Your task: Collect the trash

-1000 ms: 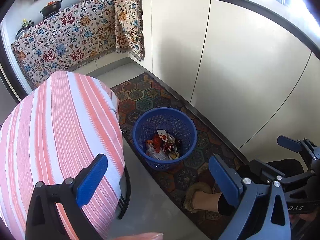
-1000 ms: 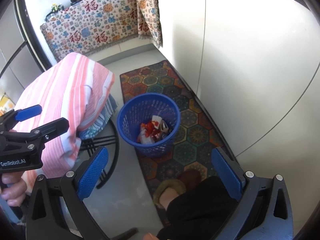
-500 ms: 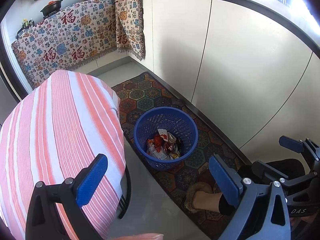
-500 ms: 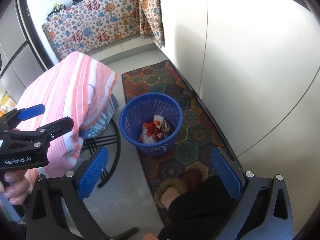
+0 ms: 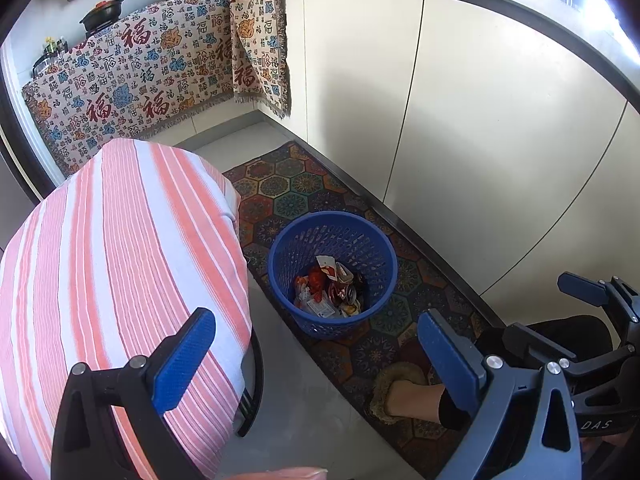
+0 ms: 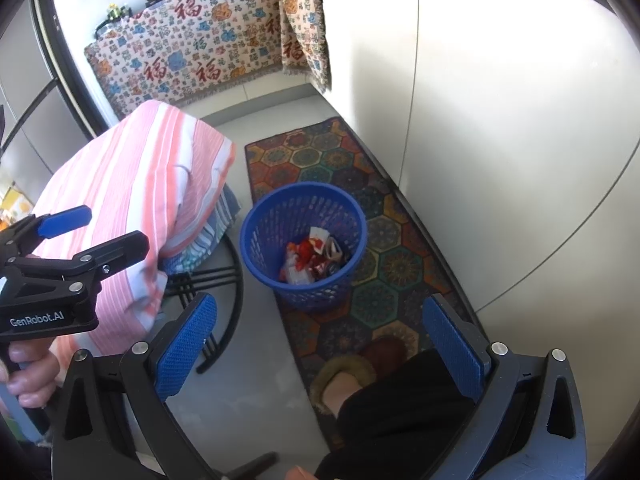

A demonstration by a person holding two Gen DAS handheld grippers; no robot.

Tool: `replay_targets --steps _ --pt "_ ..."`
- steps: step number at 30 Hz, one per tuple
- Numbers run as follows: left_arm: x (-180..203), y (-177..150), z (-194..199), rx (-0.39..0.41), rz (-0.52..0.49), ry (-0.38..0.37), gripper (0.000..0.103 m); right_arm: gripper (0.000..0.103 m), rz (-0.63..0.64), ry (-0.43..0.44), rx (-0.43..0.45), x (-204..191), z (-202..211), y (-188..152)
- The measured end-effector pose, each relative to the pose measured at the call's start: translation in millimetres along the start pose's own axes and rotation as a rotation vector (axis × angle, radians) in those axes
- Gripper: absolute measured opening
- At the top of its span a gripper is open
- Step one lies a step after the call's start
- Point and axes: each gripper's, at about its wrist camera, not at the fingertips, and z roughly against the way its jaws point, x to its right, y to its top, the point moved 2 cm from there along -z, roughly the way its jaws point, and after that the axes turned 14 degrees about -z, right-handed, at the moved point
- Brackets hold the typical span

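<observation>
A blue mesh waste basket [image 5: 374, 268] stands on a patterned rug; it also shows in the right wrist view [image 6: 352, 220]. Crumpled red and white wrappers [image 5: 328, 290] lie in its bottom, and they show in the right wrist view [image 6: 314, 254] too. My left gripper [image 5: 316, 344] is open and empty, held above and in front of the basket. My right gripper [image 6: 320, 336] is open and empty, also above the floor short of the basket. The left gripper shows at the left of the right wrist view [image 6: 92, 228].
A table under a pink striped cloth [image 5: 104, 264] stands left of the basket, on black legs [image 6: 208, 276]. Cream cabinet doors [image 5: 460, 120] run along the right. The hexagon rug [image 6: 392, 268] lies along them. The person's slippered foot [image 5: 404, 392] is near the basket.
Both views have shifted slightly, with the basket drifting a little to the right in each. Both grippers stay open and empty.
</observation>
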Motion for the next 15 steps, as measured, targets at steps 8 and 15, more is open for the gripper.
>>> replay_targets --steps 8,15 --pt "-0.9 0.5 -1.2 -0.004 0.001 0.001 0.103 0.103 0.001 0.000 -0.003 1.2 -1.1 0.3" --pt "2.4 2.1 -3.4 -0.006 -0.006 0.004 0.103 0.103 0.001 -0.002 -0.004 1.7 -2.0 0.0"
